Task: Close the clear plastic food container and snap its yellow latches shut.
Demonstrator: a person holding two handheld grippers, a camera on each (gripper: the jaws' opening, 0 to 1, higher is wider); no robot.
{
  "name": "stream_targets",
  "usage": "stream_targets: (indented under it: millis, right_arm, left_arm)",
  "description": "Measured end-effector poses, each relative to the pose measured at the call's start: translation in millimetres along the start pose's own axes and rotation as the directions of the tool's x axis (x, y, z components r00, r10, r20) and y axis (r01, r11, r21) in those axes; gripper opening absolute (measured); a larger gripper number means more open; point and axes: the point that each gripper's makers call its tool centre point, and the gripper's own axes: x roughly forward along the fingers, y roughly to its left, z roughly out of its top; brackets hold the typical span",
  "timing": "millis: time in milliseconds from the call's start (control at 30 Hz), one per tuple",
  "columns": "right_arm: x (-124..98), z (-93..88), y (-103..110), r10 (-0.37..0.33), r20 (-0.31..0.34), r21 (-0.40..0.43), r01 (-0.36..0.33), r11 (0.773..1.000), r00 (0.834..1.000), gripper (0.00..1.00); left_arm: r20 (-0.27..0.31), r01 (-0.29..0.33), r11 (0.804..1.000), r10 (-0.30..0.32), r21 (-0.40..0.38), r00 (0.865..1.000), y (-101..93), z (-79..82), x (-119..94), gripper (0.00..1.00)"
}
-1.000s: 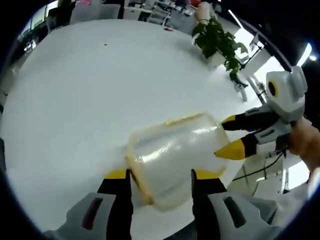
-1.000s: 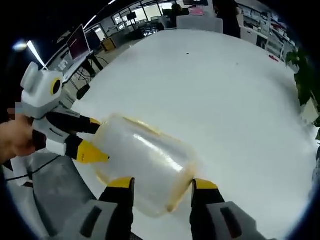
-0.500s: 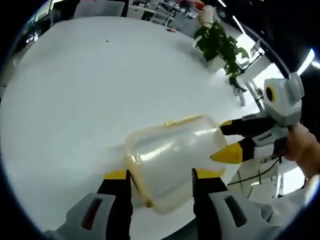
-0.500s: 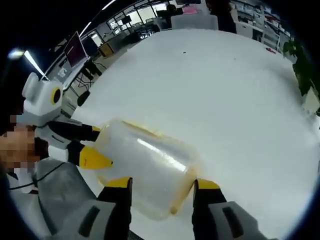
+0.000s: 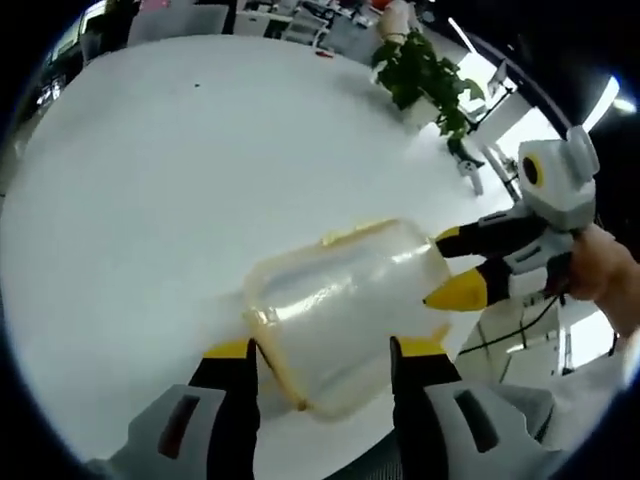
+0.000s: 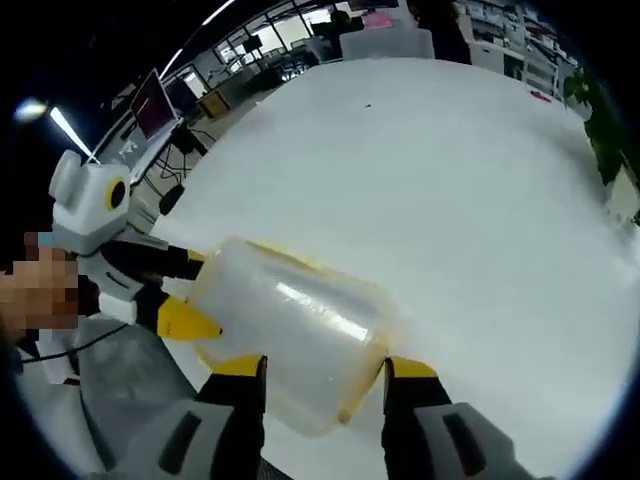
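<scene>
The clear plastic container (image 5: 340, 300) with yellowish trim along its lid edge (image 5: 352, 234) lies on its side just over the white table (image 5: 150, 180). My left gripper (image 5: 325, 350) is shut on its near end, one jaw on each side. My right gripper (image 5: 437, 267) comes in from the right and clamps the opposite end between its yellow tips. In the right gripper view the container (image 6: 285, 320) sits between my right gripper's (image 6: 322, 367) jaws, with the left gripper (image 6: 205, 295) holding its far left end. Whether the latches are snapped cannot be made out.
A potted green plant (image 5: 420, 75) stands at the table's far right edge, also seen as leaves (image 6: 600, 110) at the right. The table edge runs close below the container. Desks with a monitor (image 6: 155, 95) and chairs lie beyond the table. A person's hand (image 5: 610, 275) holds the right gripper.
Both views have shifted slightly with the hands. The container stays held at both ends, barely turned; no jaw has opened or let go.
</scene>
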Motion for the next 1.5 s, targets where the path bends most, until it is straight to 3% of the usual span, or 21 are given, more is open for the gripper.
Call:
stream_targets:
  millis: [300,400,500,600,667,733,800,900,1000,1067,1133,1200,1233,1267,1333,1400,1433,1467,1500]
  right_arm:
    - [-6.9,2.1,-3.4,-0.004,0.001,-0.044,0.004,0.999,1.0,0.43]
    - [-10.6,2.1,-5.0,-0.007,-0.002,-0.065,0.007,0.998,1.0,0.43]
    - [-13.4,9.3,-5.1,0.003,0.018,-0.168,0.0,0.986,1.0,0.42]
    - [-16.5,11.5,-3.0,0.012,0.014,-0.3,-0.008,0.954,1.0,0.41]
    - [-18.3,14.2,-5.0,0.0,0.022,-0.351,0.008,0.936,1.0,0.38]
    - [-20.7,17.0,-3.9,0.01,0.033,-0.356,0.002,0.934,0.999,0.36]
    - [-22.8,23.7,1.0,0.05,0.062,-0.361,-0.024,0.932,0.997,0.36]
    - [-26.1,25.6,7.8,0.083,0.064,-0.424,-0.048,0.904,0.995,0.35]
    - [-29.3,28.5,15.1,0.107,0.067,-0.51,-0.058,0.858,0.992,0.36]
    - [-30.9,29.3,20.0,0.122,0.068,-0.535,-0.067,0.842,0.99,0.38]
    - [-31.0,29.1,23.7,0.137,0.058,-0.552,-0.083,0.829,0.989,0.37]
    - [-30.3,29.8,27.7,0.15,0.053,-0.575,-0.092,0.813,0.987,0.37]
    - [-29.5,29.3,31.1,0.162,0.043,-0.599,-0.104,0.794,0.986,0.37]
    - [-28.6,29.2,33.7,0.172,0.039,-0.614,-0.112,0.781,0.984,0.37]
    - [-27.3,30.7,40.8,0.2,0.037,-0.658,-0.126,0.742,0.979,0.36]
    - [-27.0,30.9,47.2,0.215,0.03,-0.674,-0.139,0.726,0.976,0.34]
    - [-26.3,30.4,49.2,0.22,0.022,-0.677,-0.147,0.721,0.975,0.33]
    - [-24.5,31.6,51.0,0.226,0.019,-0.692,-0.15,0.706,0.974,0.32]
    - [-23.3,32.0,51.5,0.225,0.017,-0.701,-0.149,0.697,0.974,0.3]
  left_arm:
    - [-0.026,-0.042,0.996,0.044,0.08,0.999,12.6,-2.8,-10.6,0.59]
    - [-0.029,-0.05,0.987,0.055,0.152,0.998,13.9,-1.9,-16.3,0.62]
    - [-0.024,-0.059,0.975,0.066,0.212,0.998,16.1,0.4,-21.6,0.61]
    - [-0.02,-0.065,0.955,0.074,0.291,0.997,19.2,4.1,-24.3,0.6]
    - [-0.02,-0.071,0.946,0.082,0.315,0.996,21.3,4.7,-26.2,0.59]
    - [-0.005,-0.074,0.935,0.081,0.345,0.997,21.7,8.9,-29.2,0.58]
    - [0.013,-0.089,0.915,0.092,0.393,0.996,22.7,13.8,-33.1,0.58]
    - [0.023,-0.102,0.87,0.104,0.483,0.994,24.5,19.7,-38.0,0.57]
    - [0.038,-0.075,0.854,0.064,0.515,0.997,15.9,25.6,-41.6,0.59]
    - [0.049,-0.039,0.839,0.015,0.543,0.999,6.8,29.5,-41.3,0.62]
    - [0.023,0.029,0.794,-0.054,0.607,0.998,-6.3,27.4,-41.2,0.6]
    - [0.008,0.026,0.746,-0.041,0.665,0.999,-6.9,26.8,-40.9,0.6]
    - [0.008,0.033,0.709,-0.055,0.704,0.998,-11.0,28.1,-40.1,0.58]
    - [0.009,0.046,0.699,-0.074,0.714,0.997,-15.2,28.7,-39.6,0.56]
    - [0.013,0.069,0.697,-0.112,0.714,0.994,-24.7,30.5,-38.7,0.56]
    - [0.001,0.089,0.686,-0.129,0.722,0.992,-31.8,29.8,-36.4,0.56]
    - [-0.01,0.093,0.672,-0.126,0.734,0.992,-32.7,28.7,-34.9,0.56]
    - [-0.02,0.105,0.646,-0.138,0.756,0.99,-36.9,27.7,-32.8,0.56]
    - [-0.028,0.117,0.636,-0.148,0.762,0.989,-40.0,26.6,-31.3,0.55]
